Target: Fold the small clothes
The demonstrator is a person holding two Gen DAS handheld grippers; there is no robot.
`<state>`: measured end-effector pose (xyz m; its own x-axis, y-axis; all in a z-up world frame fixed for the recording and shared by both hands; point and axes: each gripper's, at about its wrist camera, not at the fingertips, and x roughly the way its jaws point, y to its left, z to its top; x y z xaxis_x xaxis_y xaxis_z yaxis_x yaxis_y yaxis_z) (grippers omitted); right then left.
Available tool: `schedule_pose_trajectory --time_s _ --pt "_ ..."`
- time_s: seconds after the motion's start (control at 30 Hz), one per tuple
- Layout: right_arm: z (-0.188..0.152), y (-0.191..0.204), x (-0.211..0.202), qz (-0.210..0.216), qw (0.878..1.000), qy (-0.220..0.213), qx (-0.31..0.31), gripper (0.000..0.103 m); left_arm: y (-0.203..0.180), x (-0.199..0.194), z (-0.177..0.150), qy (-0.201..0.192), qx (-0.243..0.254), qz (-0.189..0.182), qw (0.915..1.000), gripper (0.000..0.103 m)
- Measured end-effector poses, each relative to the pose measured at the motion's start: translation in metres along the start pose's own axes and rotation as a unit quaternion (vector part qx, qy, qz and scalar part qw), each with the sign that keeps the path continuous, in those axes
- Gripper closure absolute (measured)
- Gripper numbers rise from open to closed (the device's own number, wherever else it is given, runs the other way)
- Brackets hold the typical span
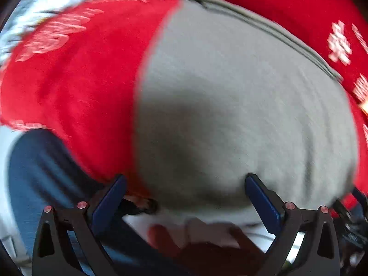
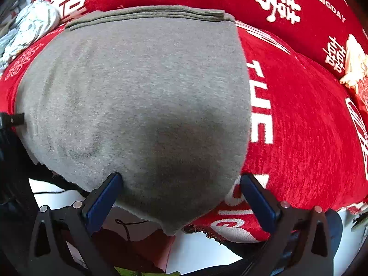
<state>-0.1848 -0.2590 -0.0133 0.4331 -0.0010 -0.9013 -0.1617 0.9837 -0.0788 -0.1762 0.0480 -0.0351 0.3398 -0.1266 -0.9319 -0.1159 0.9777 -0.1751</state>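
A grey garment [image 1: 241, 96] lies flat on a red cloth with white lettering [image 1: 76, 87]; its far edge is a stack of folded layers. It fills the right wrist view too [image 2: 138, 96], its near corner hanging over the cloth's front edge. My left gripper [image 1: 185, 181] is open, its blue pads either side of the garment's near edge; this view is blurred. My right gripper [image 2: 181, 180] is open above the garment's near right corner, nothing between the pads.
A pale patterned garment [image 2: 30, 30] lies at the far left on the red cloth [image 2: 310, 119]. A cream item [image 2: 354, 62] sits at the far right. Blue jeans [image 1: 41, 172] show below left. White floor [image 2: 197, 250] lies under the front edge.
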Motion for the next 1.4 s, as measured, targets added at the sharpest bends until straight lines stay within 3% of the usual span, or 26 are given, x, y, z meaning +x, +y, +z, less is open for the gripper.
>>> schedule_pose_trajectory --time_s 0.03,0.1,0.13,0.17,0.2,0.27,0.33,0.47,0.57,0.63,0.77,0.83,0.87,0.9,0.93,0.97,1.0,1.03,1.07,1.2,1.33,1.4 --pt "0.0 0.005 0.0 0.004 1.0 0.0 -0.011 0.002 -0.003 0.001 0.0 0.003 0.007 -0.008 0.9999 0.007" --pt "-0.001 0.012 -0.004 -0.002 1.0 -0.005 -0.03 0.024 -0.01 -0.002 -0.001 -0.001 0.021 -0.017 0.9996 0.02" --pt "-0.001 0.015 -0.008 -0.015 0.999 -0.01 -0.039 0.042 -0.011 -0.004 -0.001 -0.003 0.024 -0.023 0.9994 0.025" --pt "0.0 0.016 -0.014 -0.001 0.999 -0.016 -0.046 0.074 -0.011 -0.008 -0.002 -0.007 0.025 -0.027 0.9993 0.039" --pt "0.001 0.016 -0.018 0.015 0.999 -0.019 -0.047 0.085 -0.01 -0.013 -0.003 -0.013 0.023 -0.03 0.9992 0.061" --pt "0.006 0.009 -0.025 0.047 0.998 -0.022 -0.033 0.086 -0.005 -0.023 -0.001 -0.021 0.02 -0.043 0.9987 0.084" --pt "0.013 -0.001 -0.033 0.092 0.995 -0.037 -0.005 0.086 0.001 -0.034 0.007 -0.03 0.007 -0.082 0.9961 0.084" --pt "0.04 -0.023 -0.059 0.145 0.983 -0.1 0.045 0.086 -0.004 -0.057 0.036 -0.079 0.011 -0.09 0.9927 0.084" --pt "0.07 -0.035 -0.07 0.148 0.974 -0.159 0.062 0.086 -0.015 -0.071 0.07 -0.114 0.015 -0.088 0.9894 0.084" --pt "0.09 -0.04 -0.062 0.14 0.972 -0.174 0.078 0.086 -0.021 -0.067 0.104 -0.13 0.017 -0.081 0.9881 0.083" --pt "0.124 -0.042 -0.019 0.121 0.975 -0.151 0.11 0.086 -0.021 -0.036 0.14 -0.101 -0.002 -0.078 0.9919 0.083" --pt "0.128 -0.042 -0.002 0.123 0.976 -0.132 0.121 0.086 -0.016 -0.029 0.131 -0.098 -0.002 -0.082 0.9917 0.083" --pt "0.127 -0.045 -0.002 0.127 0.976 -0.128 0.122 0.081 -0.014 -0.028 0.128 -0.099 -0.002 -0.096 0.9905 0.08" --pt "0.126 -0.045 0.0 0.131 0.976 -0.123 0.122 0.079 -0.01 -0.029 0.125 -0.098 0.004 -0.119 0.9881 0.06" --pt "0.125 -0.046 0.002 0.134 0.976 -0.12 0.121 0.07 -0.006 -0.033 0.12 -0.098 0.012 -0.143 0.9847 0.043" --pt "0.122 -0.047 0.001 0.143 0.975 -0.119 0.12 0.053 0.0 -0.038 0.117 -0.104 0.013 -0.155 0.9824 0.009" --pt "0.118 -0.049 0.0 0.151 0.973 -0.123 0.122 0.043 0.009 -0.044 0.111 -0.123 0.003 -0.151 0.981 0.001" --pt "0.11 -0.052 -0.006 0.156 0.97 -0.136 0.127 0.027 0.018 -0.051 0.104 -0.143 -0.008 -0.143 0.9793 0.001" --pt "0.103 -0.055 -0.011 0.157 0.968 -0.148 0.13 0.024 0.025 -0.055 0.099 -0.147 -0.009 -0.145 0.9784 0.001" --pt "0.078 -0.06 -0.018 0.172 0.963 -0.16 0.13 0.024 0.043 -0.053 0.076 -0.126 -0.023 -0.157 0.9793 0.001" --pt "0.075 -0.064 -0.013 0.206 0.957 -0.14 0.146 0.025 0.023 -0.044 0.073 -0.106 -0.015 -0.165 0.9804 0.001" --pt "0.078 -0.066 -0.011 0.217 0.955 -0.134 0.15 0.028 0.006 -0.04 0.075 -0.097 -0.003 -0.167 0.9811 0.012"
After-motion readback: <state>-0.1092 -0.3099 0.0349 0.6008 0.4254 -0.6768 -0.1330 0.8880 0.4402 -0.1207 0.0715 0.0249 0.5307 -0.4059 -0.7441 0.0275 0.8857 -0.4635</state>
